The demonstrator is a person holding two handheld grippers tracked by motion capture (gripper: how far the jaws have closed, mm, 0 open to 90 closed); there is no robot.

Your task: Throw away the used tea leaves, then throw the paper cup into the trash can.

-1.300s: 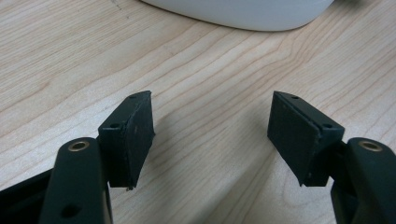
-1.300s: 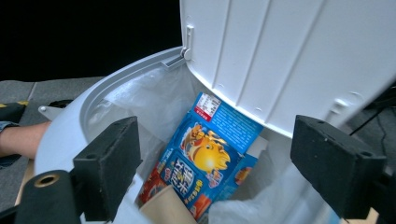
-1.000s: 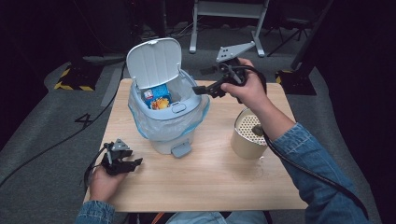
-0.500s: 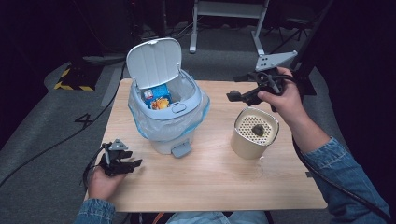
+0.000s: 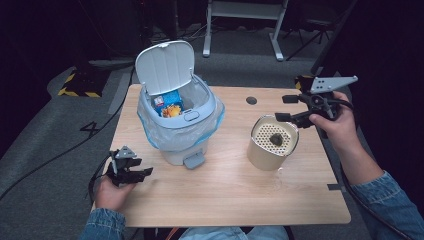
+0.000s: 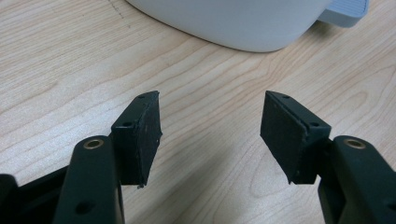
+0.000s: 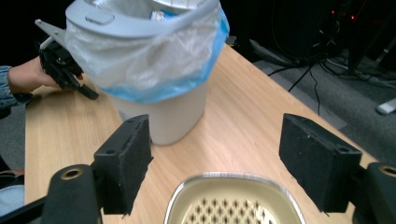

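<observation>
The dark scrap (image 5: 276, 139) lies on the perforated insert of the beige round canister (image 5: 260, 155), right of the white lined pedal bin (image 5: 172, 145). Both claws, right (image 5: 281, 108) and left (image 5: 144, 173), are held wide and empty, the right's jaws having just been closing. The scrap is best approached from straight above.

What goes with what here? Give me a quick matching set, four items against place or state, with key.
1. bin lid
2. beige canister
3. left gripper
4. snack packets

A. inside the bin
B. low over the table's near left corner, jaws empty
C. flipped up
D. just below the right gripper, perforated top

Pairs: 1-C, 2-D, 3-B, 4-A
</observation>
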